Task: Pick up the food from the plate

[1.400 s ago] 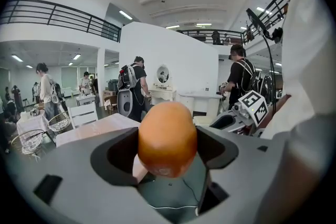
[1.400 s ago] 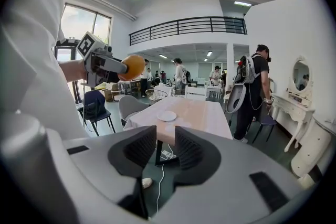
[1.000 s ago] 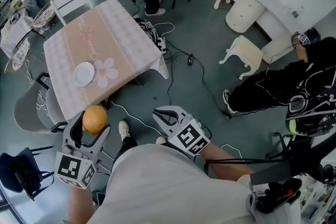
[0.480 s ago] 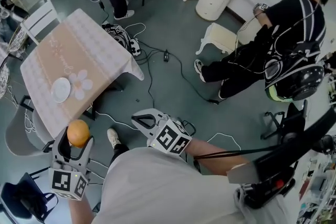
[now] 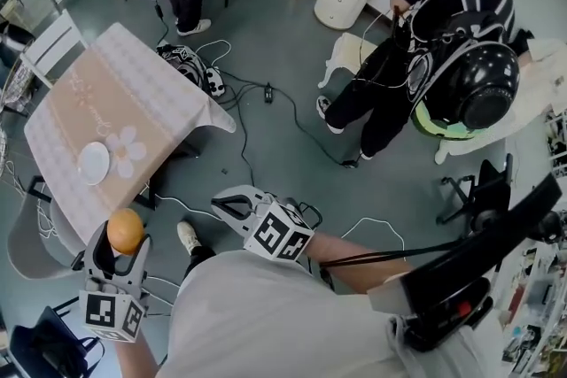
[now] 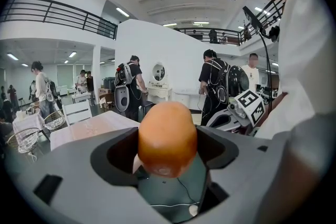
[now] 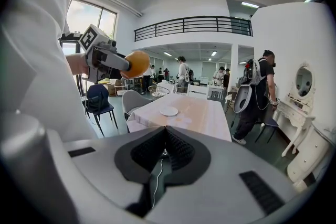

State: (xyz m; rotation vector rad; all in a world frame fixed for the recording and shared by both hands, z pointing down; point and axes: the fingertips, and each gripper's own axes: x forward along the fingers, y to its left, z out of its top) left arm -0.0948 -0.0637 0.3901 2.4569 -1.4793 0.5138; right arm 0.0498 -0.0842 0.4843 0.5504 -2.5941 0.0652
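Orange food (image 6: 167, 136) is clamped between the jaws of the left tool (image 5: 123, 245), at the lower left of the head view, clear of the table (image 5: 142, 93). The white plate (image 5: 93, 162) lies bare on the table, centre left. The right tool (image 7: 167, 131) is closed on nothing. Cables (image 5: 267, 91) are strewn across the floor, and a person with a backpack (image 5: 434, 31) is seen at the upper right.

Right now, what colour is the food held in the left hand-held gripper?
The food is orange; best seen in the left gripper view.
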